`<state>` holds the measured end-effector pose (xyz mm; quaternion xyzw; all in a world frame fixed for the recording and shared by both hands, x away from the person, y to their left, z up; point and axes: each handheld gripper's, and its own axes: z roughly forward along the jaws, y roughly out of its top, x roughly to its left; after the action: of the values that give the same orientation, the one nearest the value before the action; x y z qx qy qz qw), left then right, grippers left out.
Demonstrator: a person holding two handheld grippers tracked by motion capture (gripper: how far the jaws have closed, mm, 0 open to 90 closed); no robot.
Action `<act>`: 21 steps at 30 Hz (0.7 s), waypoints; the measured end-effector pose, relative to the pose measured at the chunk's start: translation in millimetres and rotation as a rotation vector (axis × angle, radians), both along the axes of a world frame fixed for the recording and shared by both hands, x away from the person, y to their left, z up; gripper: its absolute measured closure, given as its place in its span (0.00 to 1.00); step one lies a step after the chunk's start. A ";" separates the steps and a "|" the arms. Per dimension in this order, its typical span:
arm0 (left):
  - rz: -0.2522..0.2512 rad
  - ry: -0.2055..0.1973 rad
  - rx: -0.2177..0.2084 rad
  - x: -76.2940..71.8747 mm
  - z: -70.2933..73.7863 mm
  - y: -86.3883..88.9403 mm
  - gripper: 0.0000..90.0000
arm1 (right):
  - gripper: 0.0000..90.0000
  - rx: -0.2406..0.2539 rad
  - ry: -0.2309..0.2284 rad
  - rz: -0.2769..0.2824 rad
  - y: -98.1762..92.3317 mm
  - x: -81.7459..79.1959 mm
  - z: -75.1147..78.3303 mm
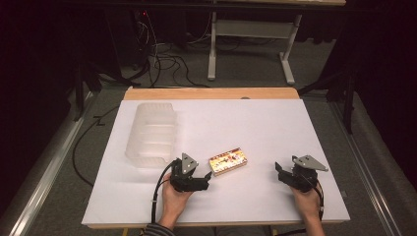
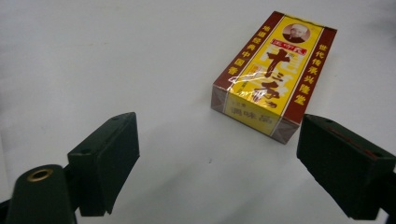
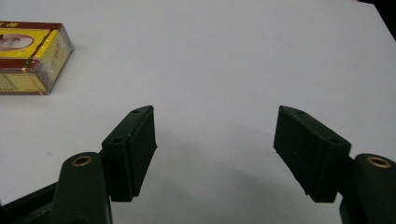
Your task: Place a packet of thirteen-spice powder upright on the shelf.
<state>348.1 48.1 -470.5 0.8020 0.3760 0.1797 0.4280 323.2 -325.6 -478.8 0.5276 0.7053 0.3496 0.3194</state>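
**Box lies free between two open grippers**

The box (image 1: 227,161) lies flat on the white table (image 1: 255,123), its yellow-and-red face up. The left gripper (image 1: 206,178) sits just beside the box's near-left end, jaws spread wide with nothing between them; the box lies just ahead of them, untouched. The right gripper (image 1: 279,169) rests well right of the box, jaws also apart and empty. A clear bin (image 1: 151,133) stands behind and left of the box.

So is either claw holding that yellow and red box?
No. The left gripper and right gripper are open and empty; the yellow and red cardboard box lies untouched.
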 end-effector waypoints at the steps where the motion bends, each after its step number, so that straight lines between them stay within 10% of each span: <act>1: -0.007 -0.001 -0.007 0.2 1.7 -0.7 0.13 | 0.33 -0.002 -0.001 -0.002 0.1 -0.1 0.0; 21: -0.110 -0.001 -0.021 9.0 25.8 -21.2 0.14 | 0.33 0.003 -0.007 0.001 -0.8 -0.3 0.0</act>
<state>357.1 26.9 -444.7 0.8166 0.3331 0.1525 0.4460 322.9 -326.4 -478.8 0.5265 0.7038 0.3526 0.3211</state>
